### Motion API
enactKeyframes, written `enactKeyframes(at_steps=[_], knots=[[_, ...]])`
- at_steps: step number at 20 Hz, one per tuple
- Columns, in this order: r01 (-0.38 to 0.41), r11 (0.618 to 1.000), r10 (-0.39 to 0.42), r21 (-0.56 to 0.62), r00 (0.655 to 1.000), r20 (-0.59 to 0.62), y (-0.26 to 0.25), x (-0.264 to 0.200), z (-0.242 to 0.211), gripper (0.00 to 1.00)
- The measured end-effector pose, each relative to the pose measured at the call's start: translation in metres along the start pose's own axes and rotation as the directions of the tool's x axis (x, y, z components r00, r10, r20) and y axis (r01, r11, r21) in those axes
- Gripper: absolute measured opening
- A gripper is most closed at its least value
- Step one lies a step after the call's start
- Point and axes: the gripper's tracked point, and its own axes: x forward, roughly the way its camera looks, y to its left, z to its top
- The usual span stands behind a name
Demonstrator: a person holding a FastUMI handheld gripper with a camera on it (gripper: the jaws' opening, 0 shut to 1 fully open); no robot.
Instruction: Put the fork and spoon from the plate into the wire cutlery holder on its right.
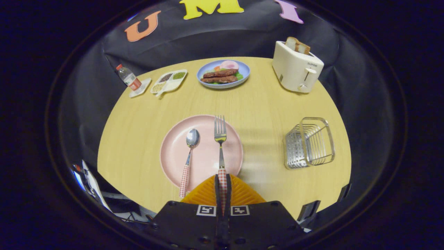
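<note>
**Steel fork gripped by its checked handle at the plate's near rim**

Steel tines and neck of the fork (pixel 220 139) lie on the pink plate (pixel 180 139), pointing away from the fingers, while its red-and-white checked handle runs back off the near rim and in between the two orange fingers (pixel 208 192). The gripper (pixel 222 180) is closed on that handle, with both fingers pressed against it from either side. Just left of the fork, the spoon (pixel 190 152) rests on the same plate, bowl up toward the far side, and its checked handle hangs over the near rim onto the counter (pixel 138 114), beside the left finger but apart from it.

To the right of the plate, well apart from it, the wire cutlery holder (pixel 309 143) stands on the pale wooden counter.

Beyond the plate, near the far edge of the counter, sits a blue plate of food (pixel 223 74). Left of that is a small divided tray (pixel 169 81), and further left a water bottle (pixel 128 78) on a white coaster. At the far right stands a white toaster (pixel 296 67) with slices of bread poking out of its top.
</note>
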Motion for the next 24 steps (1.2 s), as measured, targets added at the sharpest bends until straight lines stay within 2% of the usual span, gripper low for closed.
enactKeyframes(at_steps=[3, 5, 10, 13, 18, 21, 24], knots=[[-0.013, 1.000, 0.013, -0.023, 1.000, -0.004, -0.031, -0.045, 0.016, 0.00], [0.004, 1.000, -0.005, -0.019, 0.999, -0.034, -0.058, -0.070, 0.022, 0.00], [0.050, 0.999, -0.050, -0.003, 0.985, -0.167, -0.123, -0.101, 0.027, 0.01], [0.092, 0.995, -0.074, 0.050, 0.955, -0.288, -0.151, -0.098, 0.020, 0.01], [0.060, 0.990, 0.007, 0.131, 0.888, -0.460, -0.155, -0.073, 0.010, 0.01], [0.072, 0.985, 0.025, 0.159, 0.844, -0.536, -0.157, -0.058, 0.007, 0.01], [0.097, 0.980, 0.020, 0.174, 0.822, -0.569, -0.160, -0.047, 0.013, 0.01]])
